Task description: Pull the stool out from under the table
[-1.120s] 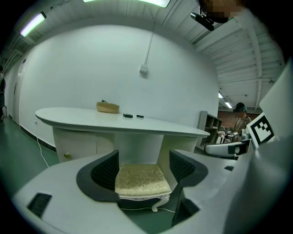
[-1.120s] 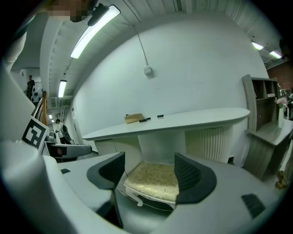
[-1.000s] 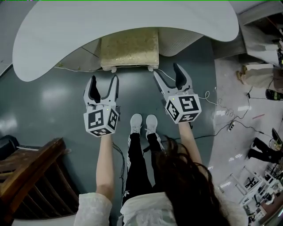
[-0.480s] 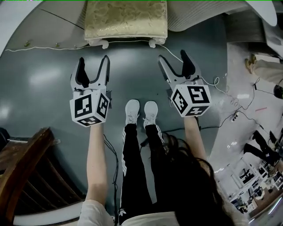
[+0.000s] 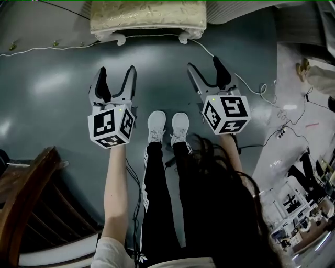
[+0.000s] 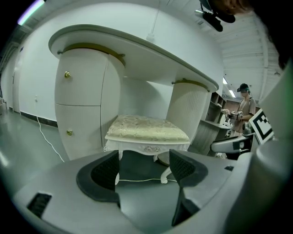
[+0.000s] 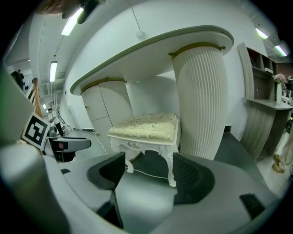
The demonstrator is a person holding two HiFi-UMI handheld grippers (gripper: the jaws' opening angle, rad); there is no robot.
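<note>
Stool of white carved wood with gold brocade cushion [image 5: 149, 15] stands tucked beneath the white curved surface [image 6: 137, 50], straight ahead of both grippers; left gripper [image 5: 116, 73] and right gripper [image 5: 205, 65] equally near, fingers spread, empty.

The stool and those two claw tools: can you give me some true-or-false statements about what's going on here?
1. The stool sits under the table. True.
2. The left gripper is clamped on a stool leg. False: its jaws stand apart, empty, short of the stool.
3. The right gripper is open too. True.
4. The stool's frame is dark wood. False: it is white, with a pale gold cushion.
5. A white cable lies on the floor by the stool's legs. True.
</note>
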